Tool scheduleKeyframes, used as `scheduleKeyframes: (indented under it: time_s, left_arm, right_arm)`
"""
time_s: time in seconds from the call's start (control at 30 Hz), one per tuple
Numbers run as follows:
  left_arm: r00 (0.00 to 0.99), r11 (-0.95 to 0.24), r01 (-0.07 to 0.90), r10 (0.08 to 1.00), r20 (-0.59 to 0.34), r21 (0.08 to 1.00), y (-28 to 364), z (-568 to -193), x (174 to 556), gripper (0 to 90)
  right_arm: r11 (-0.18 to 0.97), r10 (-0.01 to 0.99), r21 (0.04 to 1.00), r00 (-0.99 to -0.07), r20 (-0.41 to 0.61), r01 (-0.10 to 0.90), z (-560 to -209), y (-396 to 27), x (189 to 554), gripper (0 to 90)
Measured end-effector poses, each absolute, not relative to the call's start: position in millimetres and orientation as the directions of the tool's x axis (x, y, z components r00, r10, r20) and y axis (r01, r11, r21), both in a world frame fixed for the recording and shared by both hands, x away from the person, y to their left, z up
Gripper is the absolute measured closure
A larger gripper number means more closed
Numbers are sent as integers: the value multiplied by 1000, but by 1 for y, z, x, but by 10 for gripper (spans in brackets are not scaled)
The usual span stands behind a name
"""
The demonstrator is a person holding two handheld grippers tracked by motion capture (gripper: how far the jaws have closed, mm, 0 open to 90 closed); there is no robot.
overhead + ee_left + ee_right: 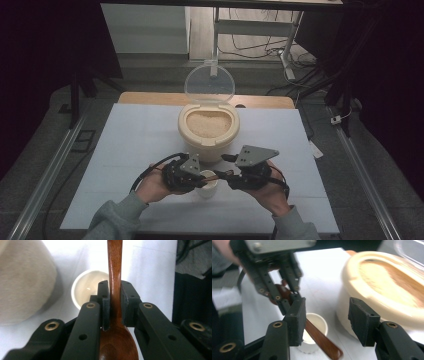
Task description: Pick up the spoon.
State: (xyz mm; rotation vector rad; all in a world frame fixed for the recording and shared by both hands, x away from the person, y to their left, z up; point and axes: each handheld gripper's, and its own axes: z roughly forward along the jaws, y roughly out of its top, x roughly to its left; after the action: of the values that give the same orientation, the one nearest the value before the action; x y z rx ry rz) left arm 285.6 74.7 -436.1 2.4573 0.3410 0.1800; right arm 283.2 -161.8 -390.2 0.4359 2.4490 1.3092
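Spoon handover above the cup

Handover of a wooden spoon (pixel 115 277) is the step in hand, judging by how the two claws stand. The left claw (pixel 115 303) is clenched on the spoon's neck, just above the bowl, with both pads pressing the wood and the handle running away from its camera. In the right gripper view the spoon's handle passes under the left-hand jaw of the right claw (pixel 325 321), whose jaws stand released and well apart with no pad on the wood; no earlier picture is at hand to say more. The spoon hangs above a small white cup (pixel 315 327), which stands on the white tabletop (pixel 135 145) just in front of a cream rice container (pixel 208 131). The container's clear lid (pixel 209 84) is swung up and its grain lies exposed. In the high view both hands meet over the cup, left claw (pixel 199 179) and right claw (pixel 226 176) nearly touching.

The spoon now seems to rest with the left claw alone. The next move probably calls for drawing the right claw clear of the handle without knocking it, then carrying the spoon toward the grain with the bowl turned to scoop. The grip sits close to the bowl, so the spoon may pivot; a steady wrist is needed.
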Motion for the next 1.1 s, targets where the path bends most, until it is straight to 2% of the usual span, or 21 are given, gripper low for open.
scheduleKeyframes:
  time_s: [0.07,0.13,0.17,0.23,0.27,0.3,0.5,0.87,1.1]
  left_arm:
    - [952,-750,203,300,50,630,76,-435,286,789]
    - [947,-737,207,317,59,643,78,-434,286,789]
    - [947,-737,207,317,59,643,78,-434,286,789]
    - [943,-729,208,327,64,652,79,-433,286,789]
    - [941,-725,209,332,68,656,79,-433,286,789]
    - [939,-721,209,337,70,660,80,-432,286,789]
    - [929,-701,212,360,81,681,82,-431,286,789]
    - [916,-662,197,388,105,723,82,-429,283,789]
    - [916,-657,177,382,121,733,78,-428,280,789]
  right_arm:
    - [513,444,847,-888,-124,138,-390,-166,283,471]
    - [451,527,867,-847,-69,210,-392,-177,284,442]
    - [451,527,867,-847,-69,210,-392,-177,284,442]
    - [371,585,884,-811,15,284,-394,-189,285,418]
    - [371,585,884,-811,15,284,-394,-189,285,418]
    - [336,605,886,-794,57,319,-395,-194,285,403]
    - [305,652,879,-753,88,367,-401,-199,284,365]
    - [263,646,866,-745,169,425,-418,-190,286,340]
    - [224,633,871,-745,210,436,-426,-177,285,371]
